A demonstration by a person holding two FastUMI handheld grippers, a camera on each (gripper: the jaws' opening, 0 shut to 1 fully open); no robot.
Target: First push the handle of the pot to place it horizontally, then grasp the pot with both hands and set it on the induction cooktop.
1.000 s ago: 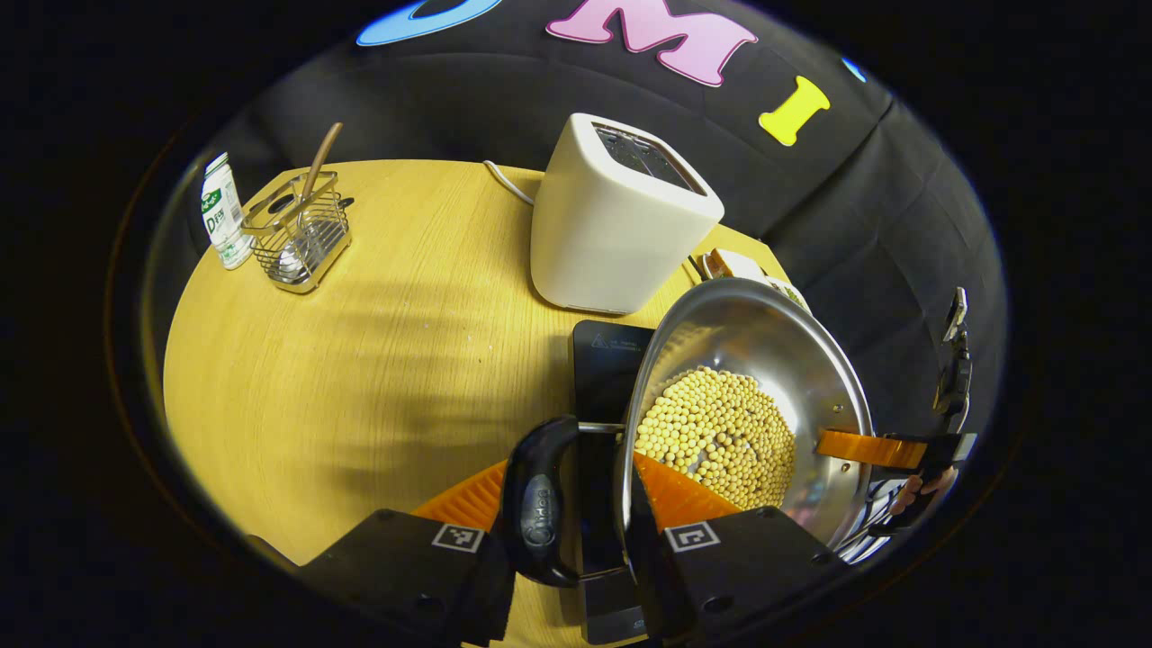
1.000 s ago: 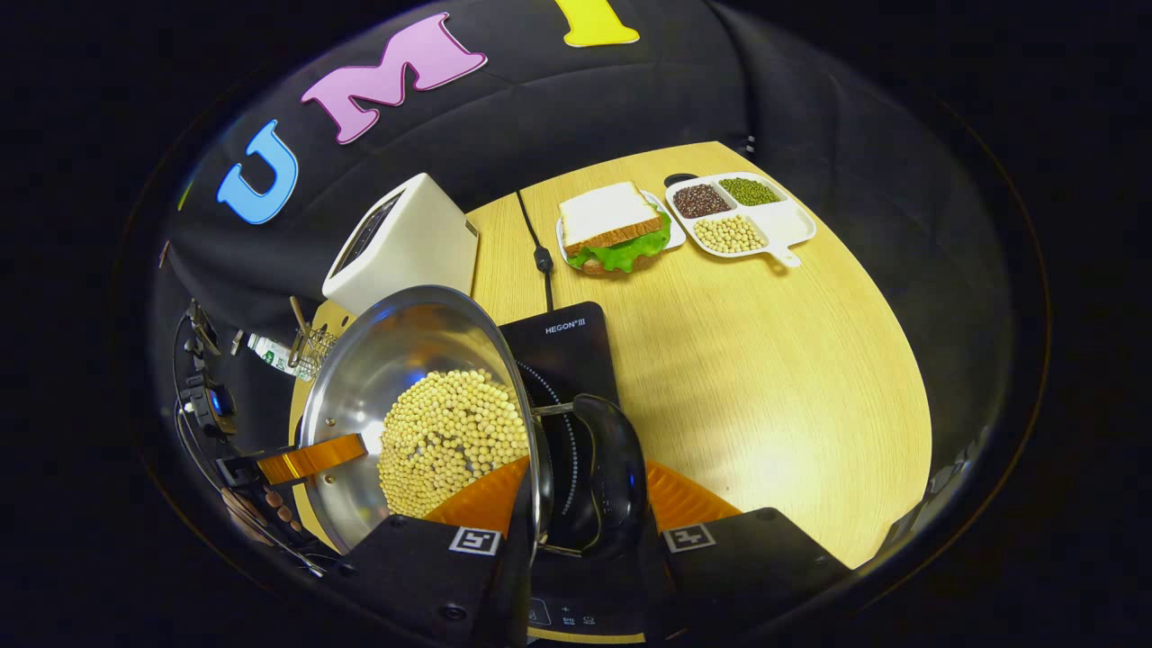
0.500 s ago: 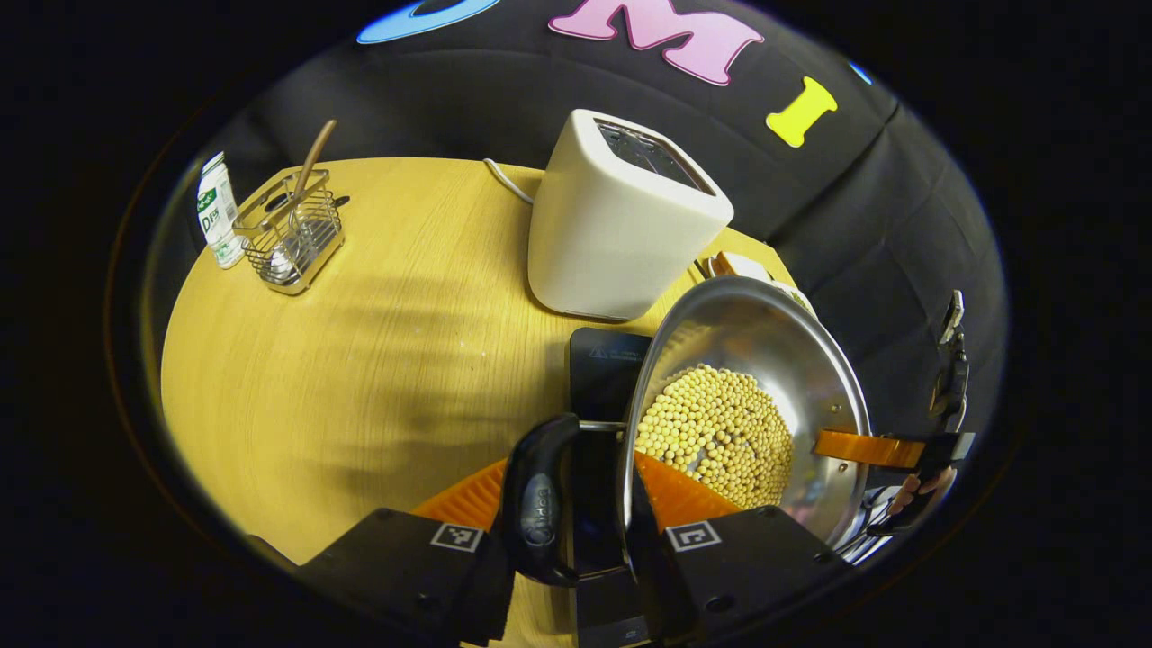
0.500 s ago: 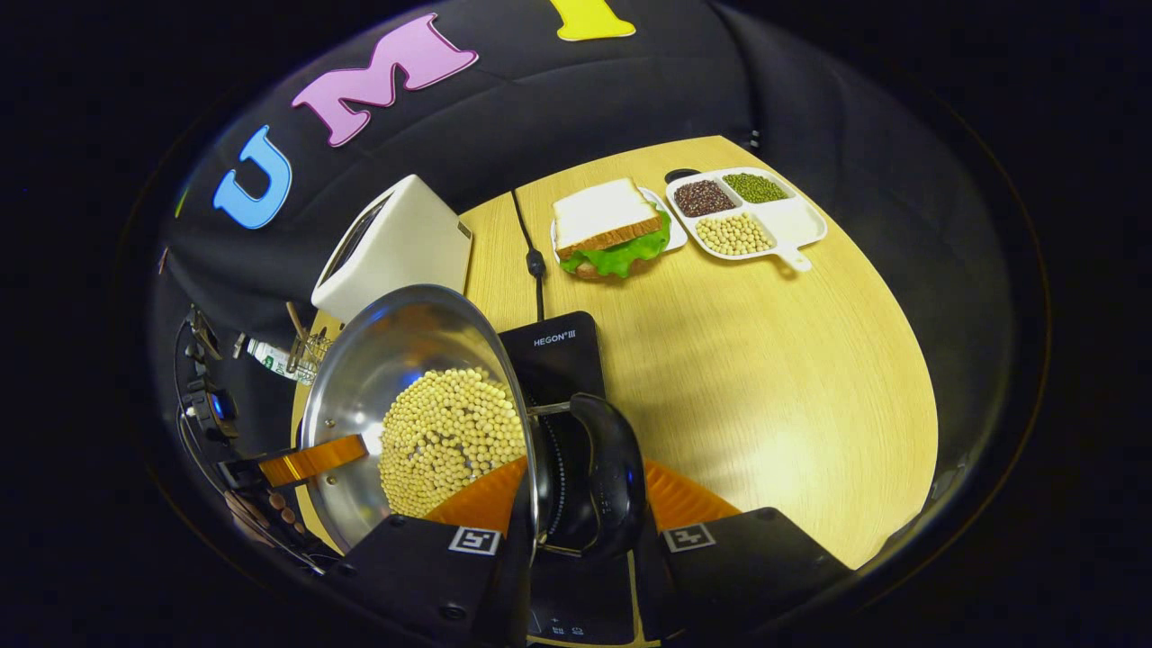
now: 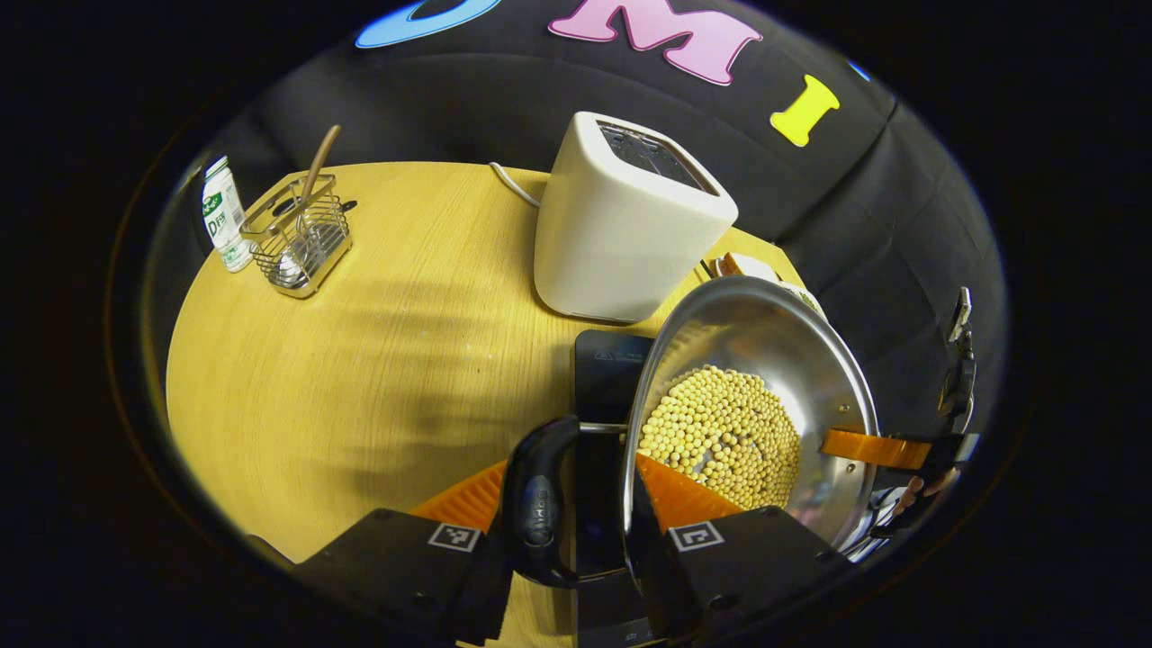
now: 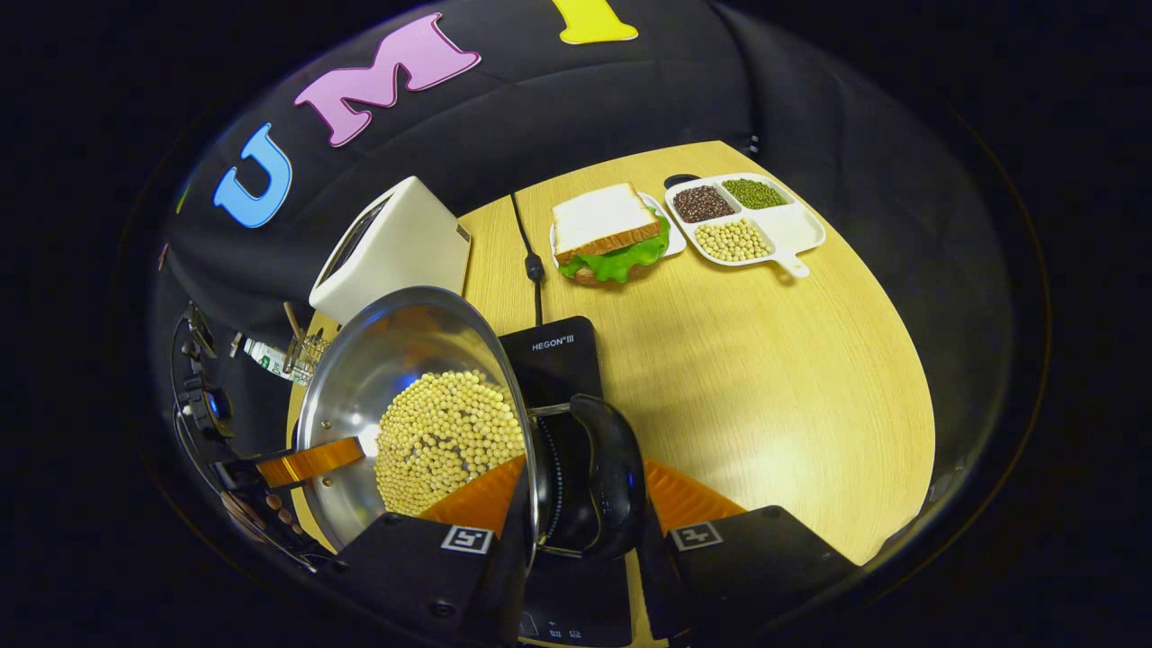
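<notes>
Hiding most of the induction cooktop (image 5: 605, 369) from you, the steel pot (image 5: 792, 360) is hanging over it with a dark strip showing between your fingers; whether the base is touching the glass is impossible to tell. Your left gripper (image 5: 565, 504) is clenching the pot's near side, one orange finger (image 5: 468, 495) outside the black handle (image 5: 538, 504), the other inside the rim against the yellow beans (image 5: 720, 432). Across the bowl, beyond your fingertips, the other gripper's orange finger (image 5: 868, 447) is reaching in over the far rim, a hand (image 5: 922, 490) half cut off behind it.

Your right gripper (image 6: 576, 499) is mirroring that, fingers clamping the rim and black handle (image 6: 607, 477), the pot (image 6: 396, 351) leaning off to their left, beans (image 6: 445, 436) piling against the inner pad. The cooktop (image 6: 553, 355) is peeking out just ahead. Farther ahead, a sandwich (image 6: 612, 234) is sitting beside a divided tray (image 6: 796, 225) holding dark, green and pale beans.
</notes>
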